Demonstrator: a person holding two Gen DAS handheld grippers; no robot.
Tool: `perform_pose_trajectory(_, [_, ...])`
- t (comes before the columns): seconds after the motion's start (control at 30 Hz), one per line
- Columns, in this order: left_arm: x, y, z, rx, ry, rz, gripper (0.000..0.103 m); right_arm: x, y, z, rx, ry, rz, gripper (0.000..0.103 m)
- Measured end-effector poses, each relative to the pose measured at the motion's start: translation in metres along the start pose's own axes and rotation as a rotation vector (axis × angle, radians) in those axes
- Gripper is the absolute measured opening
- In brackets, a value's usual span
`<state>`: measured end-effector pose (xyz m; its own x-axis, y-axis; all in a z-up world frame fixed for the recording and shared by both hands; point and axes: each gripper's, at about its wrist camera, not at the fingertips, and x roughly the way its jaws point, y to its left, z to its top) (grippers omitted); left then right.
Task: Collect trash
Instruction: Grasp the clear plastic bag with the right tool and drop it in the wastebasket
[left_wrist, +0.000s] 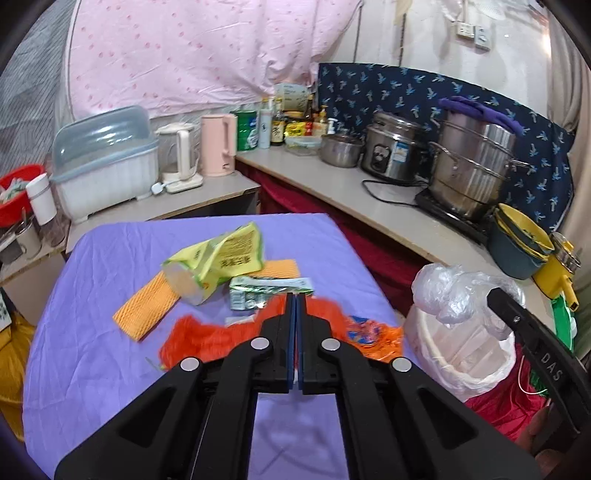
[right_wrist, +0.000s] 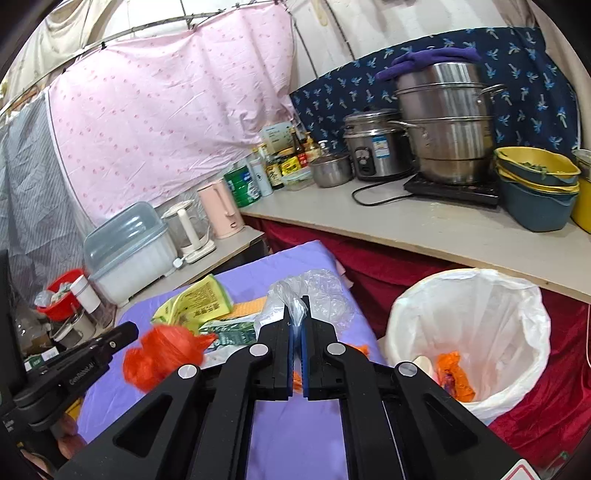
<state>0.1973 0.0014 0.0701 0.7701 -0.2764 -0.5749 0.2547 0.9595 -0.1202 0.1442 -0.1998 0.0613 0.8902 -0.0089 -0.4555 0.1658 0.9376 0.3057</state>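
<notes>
Left hand-held gripper (left_wrist: 296, 295) closed on the crinkled orange plastic bag (left_wrist: 207, 336), lifted above the desk under a lilac cloth (left_wrist: 92, 295). Right hand-held gripper (right_wrist: 296, 308) clamped on the clear crumpled plastic bag (right_wrist: 314, 291), at 10 o'clock from the round bin lined with white plastic (right_wrist: 517, 314), orange scraps inside. Yellow-green snack packet (left_wrist: 218, 258), orange ribbed foam sheet (left_wrist: 144, 314) and green foil wrapper (left_wrist: 258, 291) mid-desk, clear of its edges. Bare cloth at 6 o'clock; bin just beside the desk's 3 o'clock edge.
</notes>
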Motion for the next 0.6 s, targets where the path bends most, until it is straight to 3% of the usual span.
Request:
perform_pose_trajectory(0.23, [-0.006, -0.049, 0.005, 0.055, -0.011, -0.047, 0.0, -0.021, -0.049, 0.005, 0.05, -0.021, -0.055, 0.003])
perform_pose_trajectory(0.43, [0.012, -0.038, -0.01, -0.017, 0.075, -0.038, 0.006, -0.032, -0.08, 0.0, 0.078, -0.012, -0.085, 0.003])
perform_pose_trajectory(0.5, [0.019, -0.03, -0.021, -0.035, 0.106, -0.021, 0.022, -0.03, -0.085, -0.005, 0.088, -0.005, -0.085, 0.003])
perform_pose_trajectory(0.57, [0.021, -0.024, -0.033, -0.043, 0.111, 0.011, 0.054, -0.027, -0.088, -0.011, 0.092, 0.006, -0.082, 0.003])
perform_pose_trajectory(0.6, [0.021, -0.022, -0.039, -0.051, 0.11, 0.025, 0.06, -0.024, -0.089, -0.016, 0.096, 0.015, -0.078, 0.003])
